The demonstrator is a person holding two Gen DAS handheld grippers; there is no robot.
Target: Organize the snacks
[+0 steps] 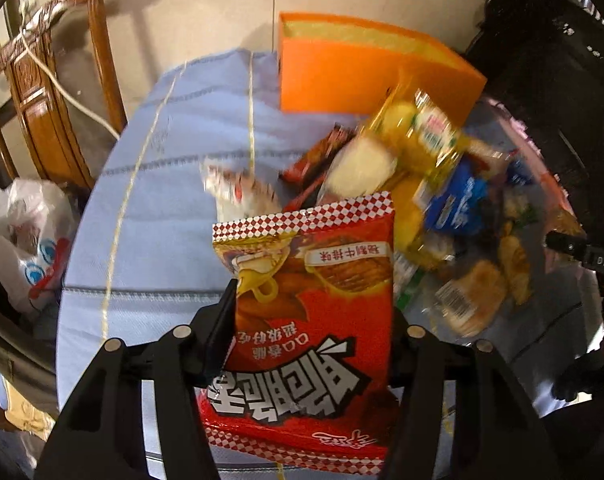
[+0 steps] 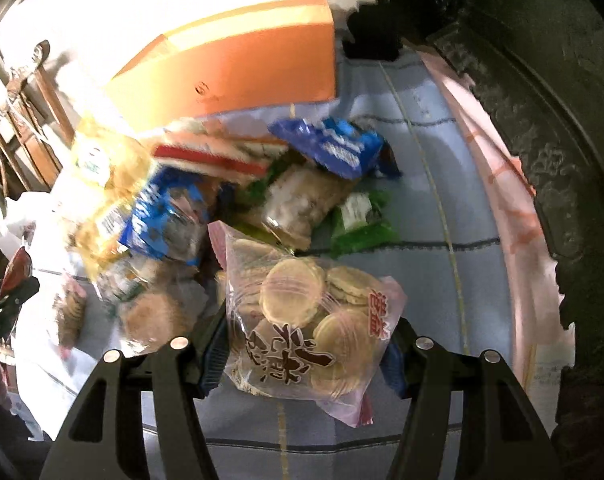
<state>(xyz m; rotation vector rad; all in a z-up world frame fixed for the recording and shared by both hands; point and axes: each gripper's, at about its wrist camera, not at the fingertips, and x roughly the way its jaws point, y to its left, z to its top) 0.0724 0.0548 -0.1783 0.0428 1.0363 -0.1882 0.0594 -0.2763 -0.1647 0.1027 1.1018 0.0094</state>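
Fingers of the left gripper (image 1: 310,344) are clamped on a red snack bag (image 1: 306,320), light, puffy and slippery, held mid-body short of the orange box (image 1: 366,76). The right gripper (image 2: 306,356) similarly pinches a fragile cracker bag (image 2: 310,316).

Carved wooden chair (image 1: 49,92) at far left by pale wall, white cord (image 1: 61,88) draped over it. White plastic bag (image 1: 25,236) below chair. Dark carved furniture (image 2: 542,128) along right. Pale blue tablecloth (image 1: 173,140) with stitched lines.
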